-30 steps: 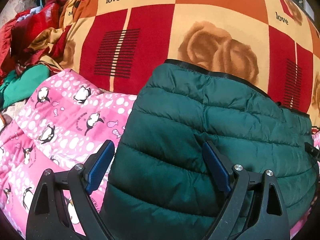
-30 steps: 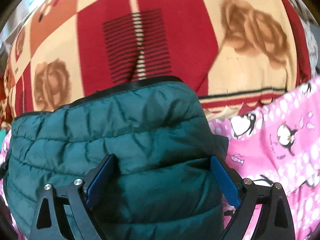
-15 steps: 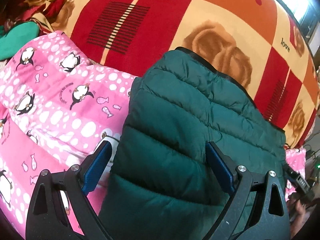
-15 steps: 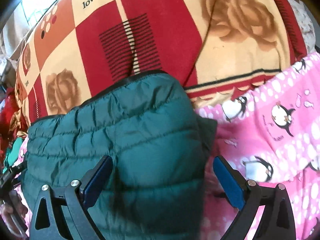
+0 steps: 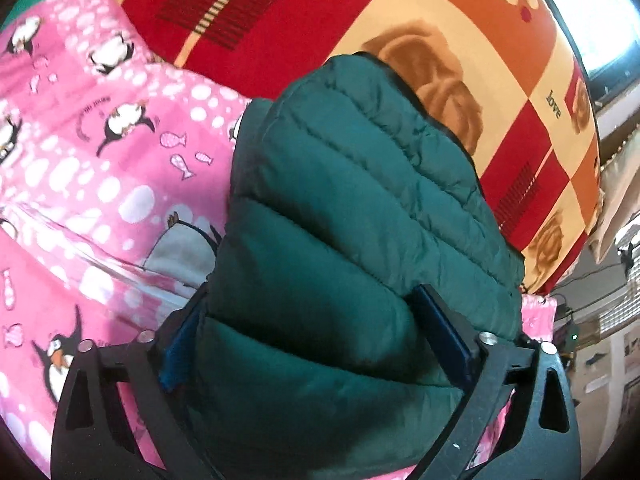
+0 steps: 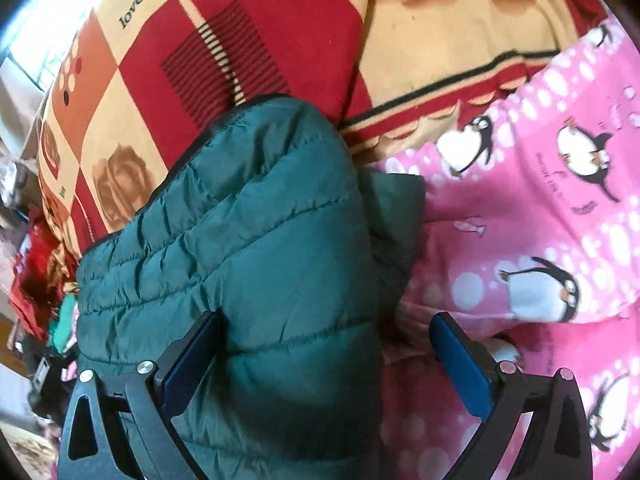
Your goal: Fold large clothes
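Quilted dark-green jacket (image 5: 352, 216) bunched and folded, on pink penguin blanket (image 5: 100, 184), checked rose blanket (image 5: 400, 12) beyond jacket, left gripper (image 5: 316, 336) fingers straddled jacket fold, spread wide, right gripper (image 6: 324, 364) likewise.

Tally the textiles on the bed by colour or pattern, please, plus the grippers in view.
Green quilted jacket: 1
Pink penguin-print blanket: 1
Red and cream checked blanket: 1
Grippers: 2, the left gripper and the right gripper
Total: 5
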